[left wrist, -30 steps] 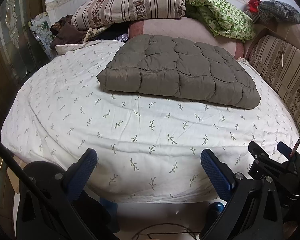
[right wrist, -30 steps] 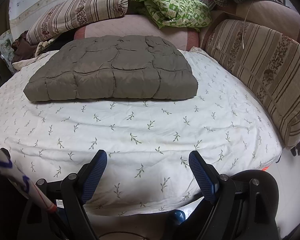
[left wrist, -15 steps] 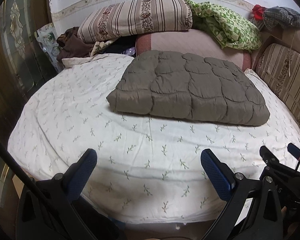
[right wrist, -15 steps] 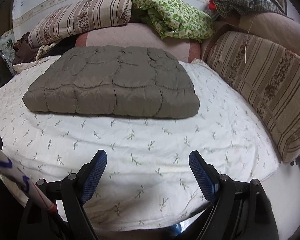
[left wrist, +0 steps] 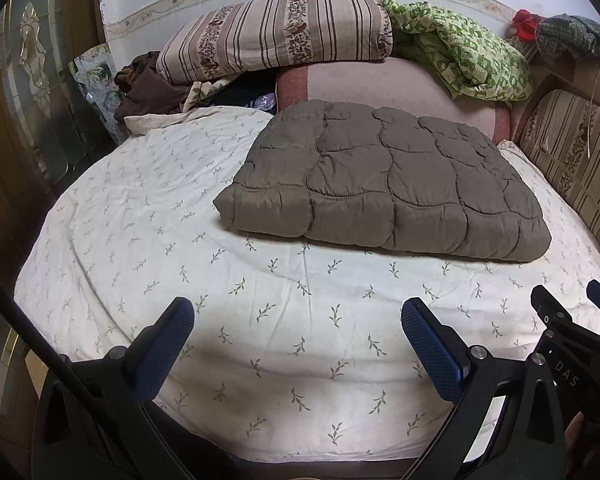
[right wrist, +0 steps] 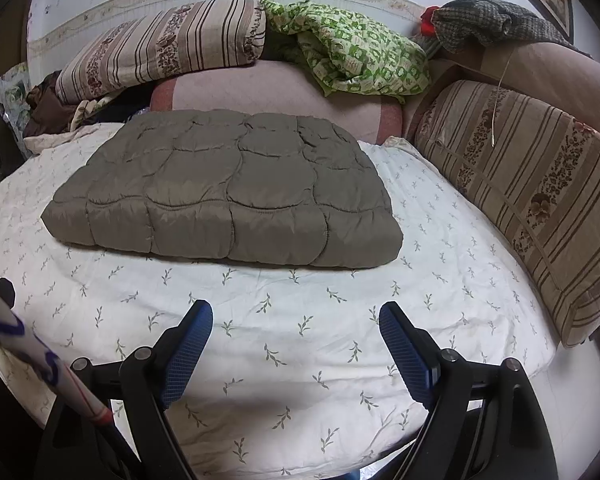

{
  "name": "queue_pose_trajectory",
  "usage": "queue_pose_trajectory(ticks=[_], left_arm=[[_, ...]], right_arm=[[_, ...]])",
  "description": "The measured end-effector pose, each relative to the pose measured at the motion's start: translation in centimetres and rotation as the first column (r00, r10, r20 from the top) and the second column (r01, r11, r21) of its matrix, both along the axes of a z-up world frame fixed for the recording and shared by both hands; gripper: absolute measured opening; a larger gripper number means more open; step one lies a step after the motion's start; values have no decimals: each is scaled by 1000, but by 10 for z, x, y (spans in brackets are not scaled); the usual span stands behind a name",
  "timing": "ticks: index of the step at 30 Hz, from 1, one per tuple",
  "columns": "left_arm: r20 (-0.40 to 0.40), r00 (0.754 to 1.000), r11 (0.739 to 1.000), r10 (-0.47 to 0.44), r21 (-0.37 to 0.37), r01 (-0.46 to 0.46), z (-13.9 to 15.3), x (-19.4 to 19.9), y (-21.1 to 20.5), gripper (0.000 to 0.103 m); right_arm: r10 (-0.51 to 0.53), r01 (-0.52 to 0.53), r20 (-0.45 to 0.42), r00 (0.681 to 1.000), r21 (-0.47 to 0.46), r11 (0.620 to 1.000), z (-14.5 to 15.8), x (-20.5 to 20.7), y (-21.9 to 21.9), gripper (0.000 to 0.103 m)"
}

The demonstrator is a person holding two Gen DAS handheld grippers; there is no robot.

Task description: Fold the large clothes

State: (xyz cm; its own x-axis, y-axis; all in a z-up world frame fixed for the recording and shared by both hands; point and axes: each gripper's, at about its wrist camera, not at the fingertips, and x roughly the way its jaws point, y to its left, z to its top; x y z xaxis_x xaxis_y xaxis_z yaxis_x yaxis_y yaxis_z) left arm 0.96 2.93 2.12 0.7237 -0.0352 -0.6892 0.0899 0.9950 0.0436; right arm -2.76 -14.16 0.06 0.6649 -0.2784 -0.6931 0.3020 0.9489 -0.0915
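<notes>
A grey-brown quilted garment (left wrist: pixel 384 180) lies folded into a flat rectangle on the white leaf-print bed sheet (left wrist: pixel 140 220); it also shows in the right wrist view (right wrist: pixel 228 192). My left gripper (left wrist: pixel 296 320) is open and empty above the near part of the bed, well short of the garment. My right gripper (right wrist: pixel 296 320) is open and empty, also over the near sheet (right wrist: pixel 300 340). The right gripper's body (left wrist: pixel 560 332) shows at the right edge of the left wrist view.
A striped pillow (left wrist: pixel 276 36), a green patterned blanket (left wrist: pixel 464 60) and a pink bolster (left wrist: pixel 380 88) lie behind the garment. A striped cushion (right wrist: pixel 520 192) lines the bed's right side. Dark clothes (left wrist: pixel 144 88) sit at the back left. A glass door (left wrist: pixel 28 100) stands left.
Both grippers have moved forward and up over the bed, so the bed's front edge has dropped out of view. The garment has not moved. Both grippers stay open.
</notes>
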Motion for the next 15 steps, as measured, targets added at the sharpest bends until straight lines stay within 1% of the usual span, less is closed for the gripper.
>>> queue_pose_trajectory(ticks=[4,10,15], left_arm=[[-8,1000,1000,-7,5,7,-4,2,-1,103],[-31,1000,1000,-6,-11,6,-9,8,1,103],[-23,1000,1000,-5,-7,4,-9,7,1,103]], right_arm=[[0,0,-8,1000,7,1000,-2,1,0,89],[-5,5,-10,1000,6,1000,-1,3,-2,89],[-1,1,-19,1000,6,1000,-2,4,-1,89]])
